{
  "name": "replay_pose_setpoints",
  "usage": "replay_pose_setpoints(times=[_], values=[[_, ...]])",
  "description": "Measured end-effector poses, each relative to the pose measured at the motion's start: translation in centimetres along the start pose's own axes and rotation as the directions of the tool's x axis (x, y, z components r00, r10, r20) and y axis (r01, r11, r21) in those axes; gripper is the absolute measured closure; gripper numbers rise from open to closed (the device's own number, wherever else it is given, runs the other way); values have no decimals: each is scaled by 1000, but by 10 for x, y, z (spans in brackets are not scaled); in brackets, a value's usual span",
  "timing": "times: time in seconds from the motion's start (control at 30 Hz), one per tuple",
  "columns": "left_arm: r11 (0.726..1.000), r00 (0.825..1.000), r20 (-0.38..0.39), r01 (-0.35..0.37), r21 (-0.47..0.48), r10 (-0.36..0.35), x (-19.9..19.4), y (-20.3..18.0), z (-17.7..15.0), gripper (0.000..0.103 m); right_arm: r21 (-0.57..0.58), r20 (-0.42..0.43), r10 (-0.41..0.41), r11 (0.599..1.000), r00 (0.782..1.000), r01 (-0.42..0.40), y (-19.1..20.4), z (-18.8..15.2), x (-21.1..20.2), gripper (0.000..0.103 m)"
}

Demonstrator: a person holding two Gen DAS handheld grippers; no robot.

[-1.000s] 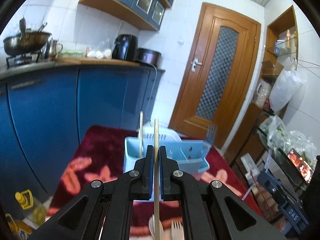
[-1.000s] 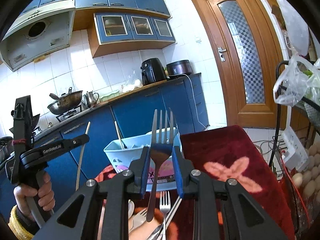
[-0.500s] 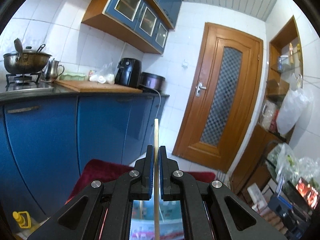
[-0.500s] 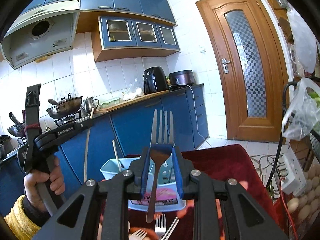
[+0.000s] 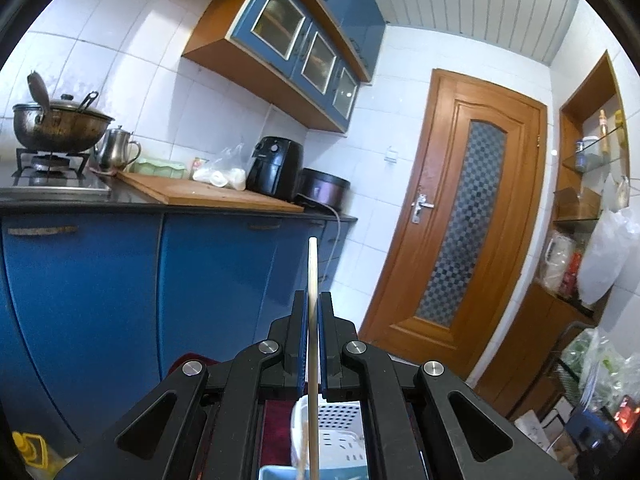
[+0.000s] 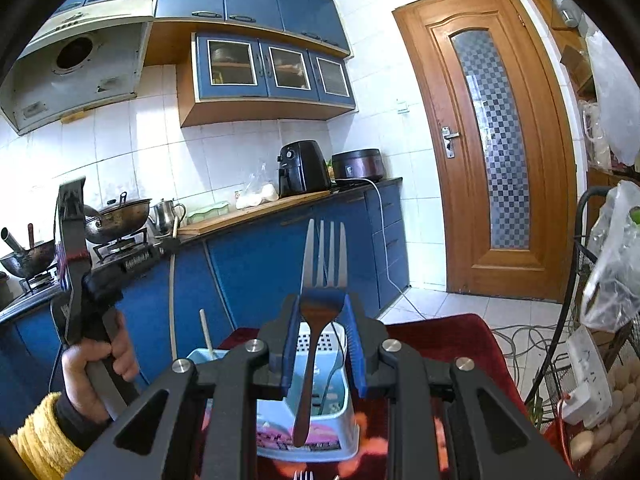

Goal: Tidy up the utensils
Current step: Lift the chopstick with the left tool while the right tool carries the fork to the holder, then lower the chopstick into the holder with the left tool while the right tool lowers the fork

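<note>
In a blue-cabinet kitchen, the pale blue utensil caddy (image 6: pixel 304 412) sits on a red cloth below us. Our left gripper (image 5: pixel 314 344) pinches a chopstick (image 5: pixel 313 320) above it; our right gripper (image 6: pixel 322 344) clamps a fork (image 6: pixel 320 300), tines up. Next, we judge, lower each into its compartment.

White-tiled kitchen walls (image 5: pixel 208 92), blue cabinets (image 5: pixel 216 264), wooden door (image 5: pixel 468 224) with checkered glass, slatted ceiling (image 5: pixel 460 4).

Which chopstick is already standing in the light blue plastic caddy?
The short pale chopstick leaning in the light blue plastic caddy at its left end; the other, longer chopstick is clamped in the left gripper, above the caddy.
</note>
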State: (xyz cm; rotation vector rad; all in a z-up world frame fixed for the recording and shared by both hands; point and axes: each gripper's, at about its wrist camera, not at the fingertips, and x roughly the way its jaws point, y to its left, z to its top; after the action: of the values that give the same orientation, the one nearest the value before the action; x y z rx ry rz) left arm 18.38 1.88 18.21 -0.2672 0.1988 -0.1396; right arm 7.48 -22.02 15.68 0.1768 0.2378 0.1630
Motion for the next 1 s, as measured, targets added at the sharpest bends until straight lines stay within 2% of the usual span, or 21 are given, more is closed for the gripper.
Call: replay_pose_setpoints(times=[0.23, 0.63, 1.0], values=[[1000, 1000, -29, -2, 4, 2, 15, 7, -20, 99, -30, 31, -48, 998, 998, 49, 3, 6, 25, 78], [1000, 1000, -19, 15, 26, -14, 12, 8, -47, 99, -81, -30, -63, 995, 998, 60, 14, -24, 61, 78], [996, 998, -18, 56, -67, -57, 11, 29, -63, 99, -94, -106, -45, 995, 993, 35, 17, -49, 73, 78]])
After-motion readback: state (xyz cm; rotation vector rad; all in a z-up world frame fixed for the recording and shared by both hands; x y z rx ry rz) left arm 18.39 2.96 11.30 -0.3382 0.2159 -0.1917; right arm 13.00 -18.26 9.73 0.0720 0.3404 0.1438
